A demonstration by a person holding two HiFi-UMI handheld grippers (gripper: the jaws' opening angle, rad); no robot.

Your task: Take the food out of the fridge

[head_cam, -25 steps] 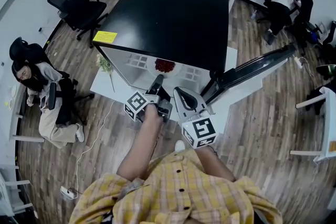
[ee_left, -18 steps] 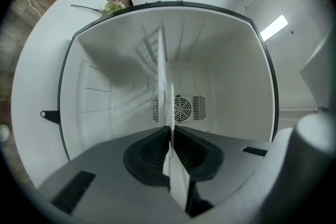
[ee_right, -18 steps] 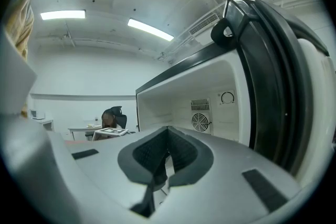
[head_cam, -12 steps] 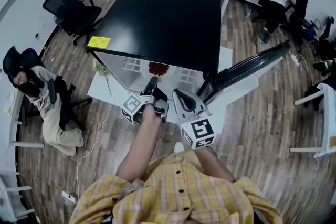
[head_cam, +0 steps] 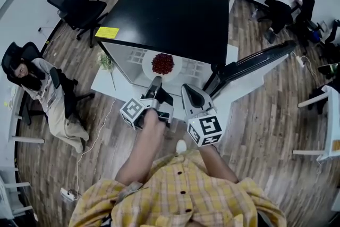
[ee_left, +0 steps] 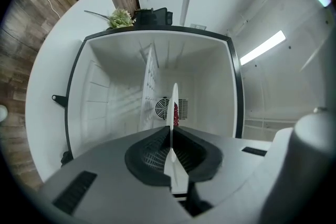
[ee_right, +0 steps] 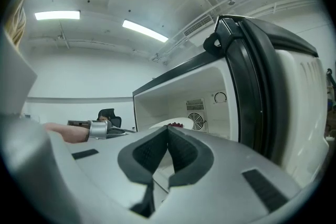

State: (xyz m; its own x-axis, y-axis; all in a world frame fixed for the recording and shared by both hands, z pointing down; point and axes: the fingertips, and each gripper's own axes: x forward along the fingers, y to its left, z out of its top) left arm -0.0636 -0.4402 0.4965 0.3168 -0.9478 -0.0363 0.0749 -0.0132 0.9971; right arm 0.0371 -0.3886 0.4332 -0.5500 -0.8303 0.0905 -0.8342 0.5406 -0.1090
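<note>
**Q:** Left side, what have you got?
**A:** My left gripper point(ee_left: 171, 136) is clamped on the near rim of the plate point(head_cam: 149, 67) (edge-on in its own view, a thin white blade between the jaws).

**Q:** Right?
**A:** My right gripper point(ee_right: 168, 136) is pinched together on nothing, just beside the left one.

**Q:** Where's the food?
**A:** The food point(head_cam: 162, 63) is a red heap in the middle of the plate. The plate is at the open front of the fridge point(head_cam: 170, 13), with the door point(head_cam: 257, 64) swung out to my right. I can't tell if the plate rests on the shelf.

**Q:** How will it handle?
**A:** My guess is it's stiff, light, slick and breakable. Held by one rim, the far side will want to dip, and the heap looks loose enough to roll. I'd keep it level, with the right gripper taking a side rim.
</note>
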